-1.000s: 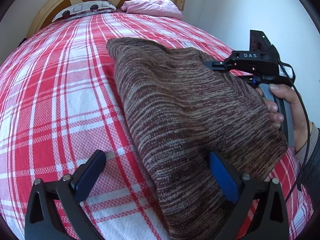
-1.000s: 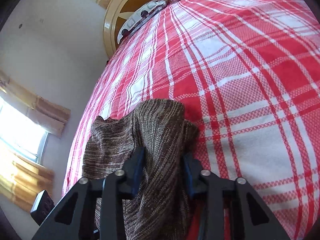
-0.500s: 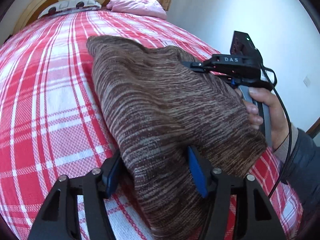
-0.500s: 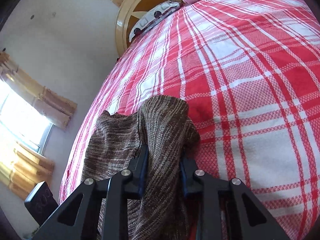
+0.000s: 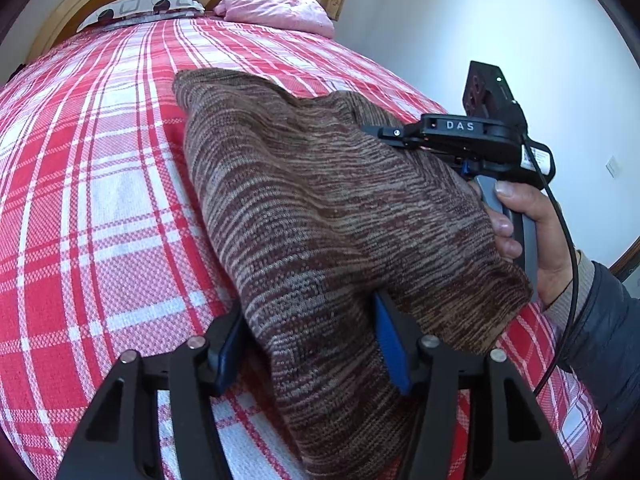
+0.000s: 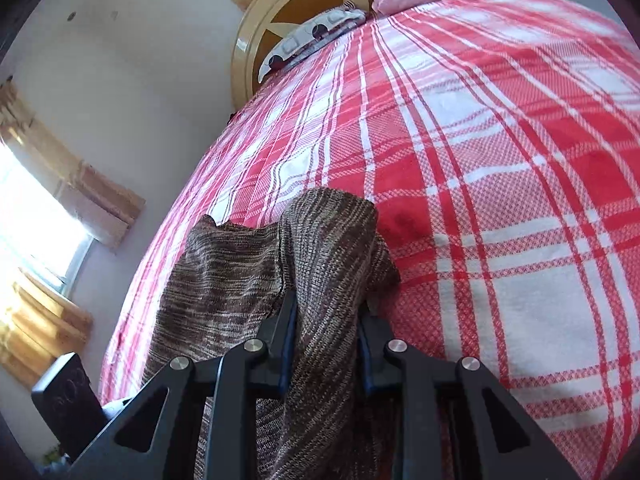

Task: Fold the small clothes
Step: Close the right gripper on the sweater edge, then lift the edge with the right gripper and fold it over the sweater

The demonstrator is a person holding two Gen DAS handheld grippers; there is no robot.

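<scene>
Left gripper [image 5: 308, 344] sits w/ its jaws closing on a thick bunch of the brown knit garment [image 5: 320, 208] at the near edge; blue pads [image 5: 390, 344] are against the fabric on both sides, so it's pinching cloth. Right gripper [image 6: 326, 320] is clamped narrow on another gathered edge of the same garment, knit squeezed between its pads. In the left view the right gripper shows at the garment's far-right edge, held by a hand [image 5: 528, 232] in a dark sleeve.

Garment lies on the red-and-white plaid bedspread [image 5: 100, 200], partly lifted, draped between the two grips; far corner rests on the bed. Two grips on separate edges prob. serve to carry one side over as a fold w/o the soft knit sagging or sliding. Pillows [image 5: 276, 12] sit at the headboard [image 5: 52, 24], well apart from the work, leaving open bedspread to lay the fold onto.
</scene>
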